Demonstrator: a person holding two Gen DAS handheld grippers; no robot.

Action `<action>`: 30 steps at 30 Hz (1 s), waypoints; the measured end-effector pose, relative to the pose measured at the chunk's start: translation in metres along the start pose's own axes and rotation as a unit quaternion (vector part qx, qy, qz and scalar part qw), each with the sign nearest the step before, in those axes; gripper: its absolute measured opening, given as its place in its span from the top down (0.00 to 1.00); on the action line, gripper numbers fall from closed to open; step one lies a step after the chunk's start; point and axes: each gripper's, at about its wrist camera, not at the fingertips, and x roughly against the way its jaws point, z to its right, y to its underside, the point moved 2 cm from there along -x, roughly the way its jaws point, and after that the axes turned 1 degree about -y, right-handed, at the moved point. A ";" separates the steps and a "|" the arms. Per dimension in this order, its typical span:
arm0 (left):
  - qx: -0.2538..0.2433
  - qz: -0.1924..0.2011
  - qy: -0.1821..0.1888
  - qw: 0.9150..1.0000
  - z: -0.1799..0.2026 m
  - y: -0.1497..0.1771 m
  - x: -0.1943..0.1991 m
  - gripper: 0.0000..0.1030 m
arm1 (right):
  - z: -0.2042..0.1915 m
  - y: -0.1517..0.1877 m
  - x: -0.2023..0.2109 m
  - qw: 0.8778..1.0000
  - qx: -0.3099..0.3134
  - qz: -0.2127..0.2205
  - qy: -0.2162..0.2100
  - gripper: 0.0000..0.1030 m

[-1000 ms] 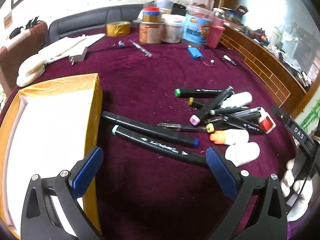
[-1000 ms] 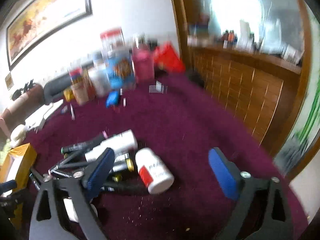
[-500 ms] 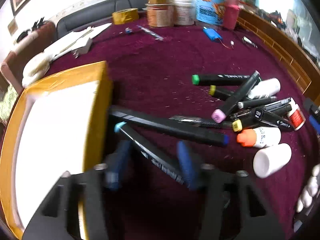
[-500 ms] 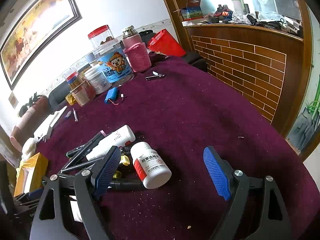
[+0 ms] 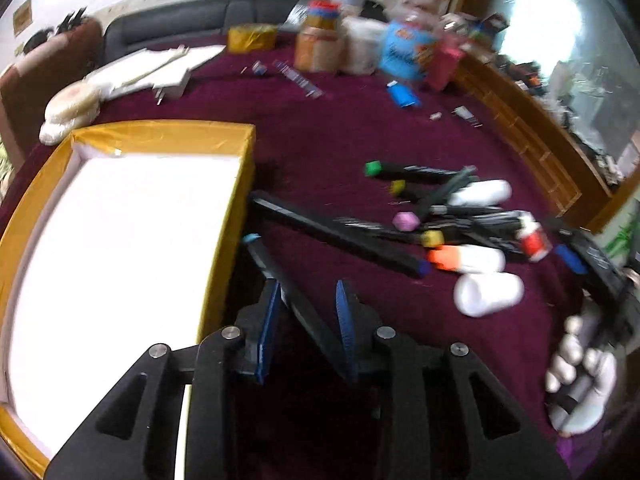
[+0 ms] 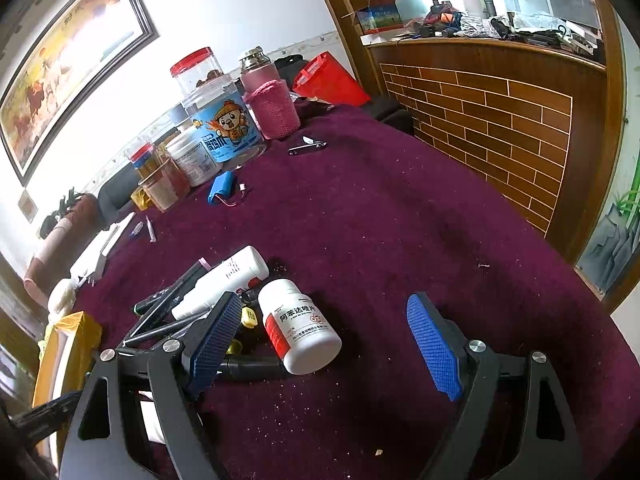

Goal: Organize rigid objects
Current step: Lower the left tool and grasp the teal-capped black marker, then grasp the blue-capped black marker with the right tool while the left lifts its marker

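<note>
**Marker caught slantwise, not yet secure**

Marker with the light-blue cap [image 5: 280, 280] lies between the pads of my left gripper [image 5: 306, 330], and the jaws are closing on it. It runs diagonally across the gap rather than square to it, its cap end up near the right wall of the yellow-edged box [image 5: 236, 216] and its near end hidden under the tool. The view is blurred, so I cannot tell whether both pads are pressing yet.

My worry is the slant. Pads closing on a slim, hard barrel at an angle can roll or pivot it, and it may squirt out or hang crooked when I lift. A crooked marker could catch the box wall on the way over. The longer black marker [image 5: 340, 236] lies just beyond and could get nudged.

My right gripper [image 6: 324, 344] stands wide open and holds nothing. The white pill bottle [image 6: 298, 330] lies on the purple cloth [image 6: 400, 220] just inside its left pad, beside the pile of markers and bottles [image 6: 192, 300], and a careless shift there would set that round bottle rolling.
</note>
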 end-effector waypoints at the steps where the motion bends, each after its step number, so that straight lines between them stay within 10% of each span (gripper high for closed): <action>1: -0.003 0.008 0.007 1.000 0.006 0.002 0.006 0.73 | 0.000 0.000 -0.001 1.000 0.000 -0.001 -0.001 0.21; 5: -0.039 0.060 0.022 0.997 0.029 0.020 0.040 0.41 | 0.000 0.000 -0.001 1.000 0.002 -0.004 -0.002 0.21; 14: -0.013 -0.012 -0.019 1.000 0.020 0.013 -0.009 0.42 | -0.001 -0.001 -0.002 1.000 0.002 -0.006 0.001 0.21; 16: -0.028 -0.004 -0.033 0.999 0.026 0.009 -0.017 0.54 | -0.002 0.000 -0.003 1.000 0.003 -0.008 0.004 0.21; 17: -0.042 0.002 -0.045 0.998 0.030 0.006 -0.022 0.81 | -0.002 0.000 -0.003 1.000 0.003 -0.008 0.004 0.21; 19: -0.062 0.019 -0.066 0.996 0.034 0.007 -0.025 0.86 | -0.002 0.001 -0.005 1.000 0.003 -0.011 0.008 0.21; 30: 0.024 0.075 0.100 0.992 -0.014 0.015 0.043 0.88 | -0.014 0.000 -0.001 0.999 0.036 -0.024 0.030 0.26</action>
